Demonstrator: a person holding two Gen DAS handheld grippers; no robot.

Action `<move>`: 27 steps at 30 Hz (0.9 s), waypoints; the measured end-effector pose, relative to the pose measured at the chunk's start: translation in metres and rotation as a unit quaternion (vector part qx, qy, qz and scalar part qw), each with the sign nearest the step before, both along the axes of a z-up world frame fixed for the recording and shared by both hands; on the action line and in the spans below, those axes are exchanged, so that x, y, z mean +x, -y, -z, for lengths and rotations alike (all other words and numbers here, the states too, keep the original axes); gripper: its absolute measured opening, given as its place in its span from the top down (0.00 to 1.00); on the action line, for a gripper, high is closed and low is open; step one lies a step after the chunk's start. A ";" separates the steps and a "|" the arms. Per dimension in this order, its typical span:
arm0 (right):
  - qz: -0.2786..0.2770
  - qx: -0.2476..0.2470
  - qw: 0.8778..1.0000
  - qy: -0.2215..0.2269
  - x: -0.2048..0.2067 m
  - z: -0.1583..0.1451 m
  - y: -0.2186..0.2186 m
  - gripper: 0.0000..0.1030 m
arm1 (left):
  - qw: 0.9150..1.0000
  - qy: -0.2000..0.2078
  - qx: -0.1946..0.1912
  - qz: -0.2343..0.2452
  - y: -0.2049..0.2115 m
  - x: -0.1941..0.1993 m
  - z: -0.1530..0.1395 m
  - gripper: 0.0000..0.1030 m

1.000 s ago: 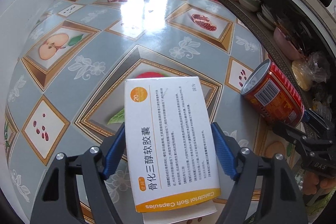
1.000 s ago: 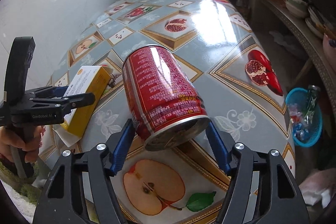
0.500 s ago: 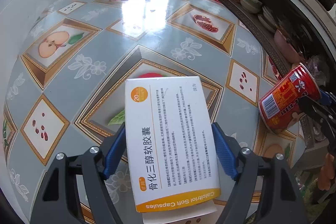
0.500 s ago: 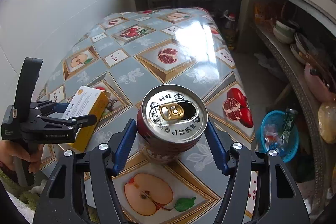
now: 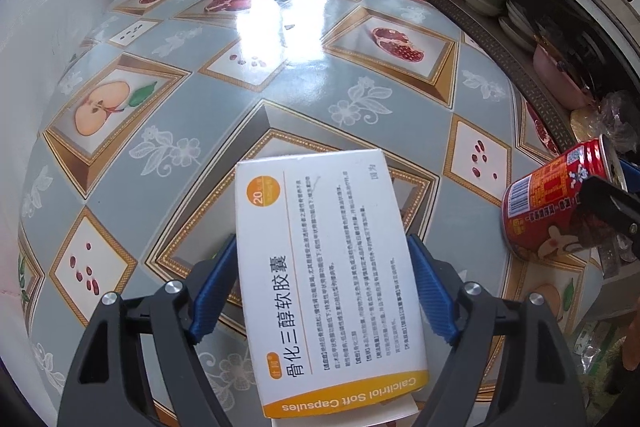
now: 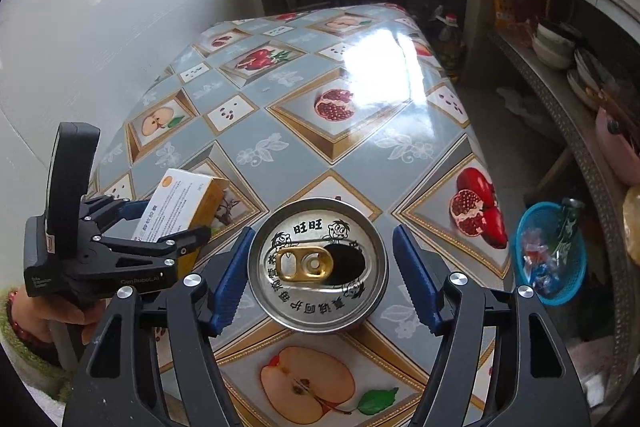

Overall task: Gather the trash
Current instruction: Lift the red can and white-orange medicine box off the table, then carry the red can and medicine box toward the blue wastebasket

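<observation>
In the right wrist view, a blue basket shows.

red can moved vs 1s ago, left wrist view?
Yes. The red can has shifted right toward the table's edge and turned, its top now facing right, gripped by the right gripper.

Table in a glossy blue-grey oilcloth with apple and pomegranate prints, window glare far ahead of the fingers. White wall left of it. Shelf along the right: stacked bowls, pink pot. Oil bottle on the floor past the table's far corner.
</observation>
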State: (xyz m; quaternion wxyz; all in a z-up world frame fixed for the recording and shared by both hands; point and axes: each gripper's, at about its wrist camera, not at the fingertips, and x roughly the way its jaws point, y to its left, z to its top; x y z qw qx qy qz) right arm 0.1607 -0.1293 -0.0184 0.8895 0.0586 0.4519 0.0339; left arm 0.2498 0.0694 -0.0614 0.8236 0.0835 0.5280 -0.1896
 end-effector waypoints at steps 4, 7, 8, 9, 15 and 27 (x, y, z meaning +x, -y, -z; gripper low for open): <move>0.006 0.015 1.000 -0.010 0.000 0.005 0.000 0.35 | 1.000 0.005 0.004 0.006 0.000 -0.005 0.000 0.25; 0.012 0.029 0.999 -0.016 0.000 0.008 0.004 0.35 | 1.000 0.008 0.004 0.004 0.000 -0.007 0.000 0.26; 0.014 0.034 0.999 -0.017 0.000 0.008 0.005 0.36 | 1.000 0.009 0.004 0.003 -0.001 -0.007 0.000 0.26; 0.016 0.040 0.999 -0.017 0.000 0.009 0.006 0.36 | 1.000 0.009 0.004 0.002 -0.001 -0.007 0.000 0.26; 0.020 0.046 0.999 -0.017 0.002 0.009 0.006 0.36 | 1.000 0.015 0.010 0.010 0.001 -0.012 -0.002 0.27; 0.029 0.038 0.999 -0.008 0.002 0.010 0.005 0.37 | 0.999 0.038 0.010 0.013 0.003 -0.019 -0.012 0.28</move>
